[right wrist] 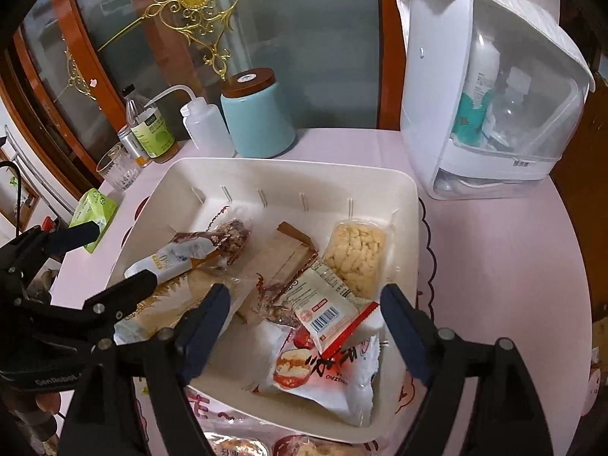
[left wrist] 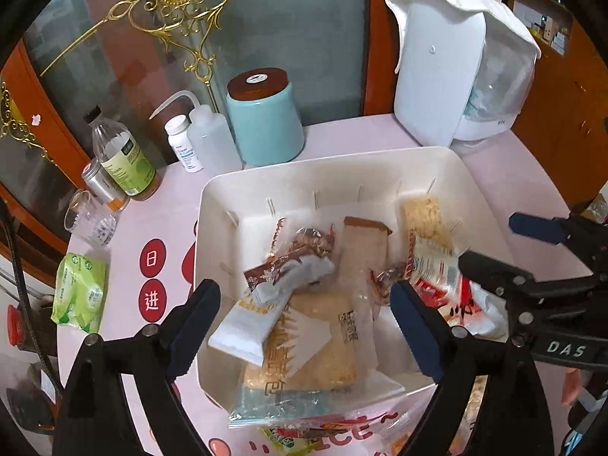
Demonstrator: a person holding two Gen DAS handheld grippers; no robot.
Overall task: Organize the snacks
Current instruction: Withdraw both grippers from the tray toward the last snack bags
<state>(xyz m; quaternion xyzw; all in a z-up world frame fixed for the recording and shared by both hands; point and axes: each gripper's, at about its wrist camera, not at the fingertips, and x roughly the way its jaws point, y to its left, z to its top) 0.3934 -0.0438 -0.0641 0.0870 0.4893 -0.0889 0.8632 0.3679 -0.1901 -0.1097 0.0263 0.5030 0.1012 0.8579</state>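
Cream plastic, smooth and round-cornered, formed the bin (right wrist: pixel 402 205) on the pink bench (right wrist: pixel 494 250), holding the crinkly wrapped snacks (right wrist: pixel 326 304): a brown paper-like packet (right wrist: pixel 281 262), a clear tray of pale puffed pieces (right wrist: pixel 357 250), and a glossy white and red bag (right wrist: pixel 323 376). Both grippers hung over its near rim, tilted downward. Left gripper (left wrist: pixel 304 326) and right gripper (right wrist: pixel 304 326) each had jaws spread wide, holding nothing.
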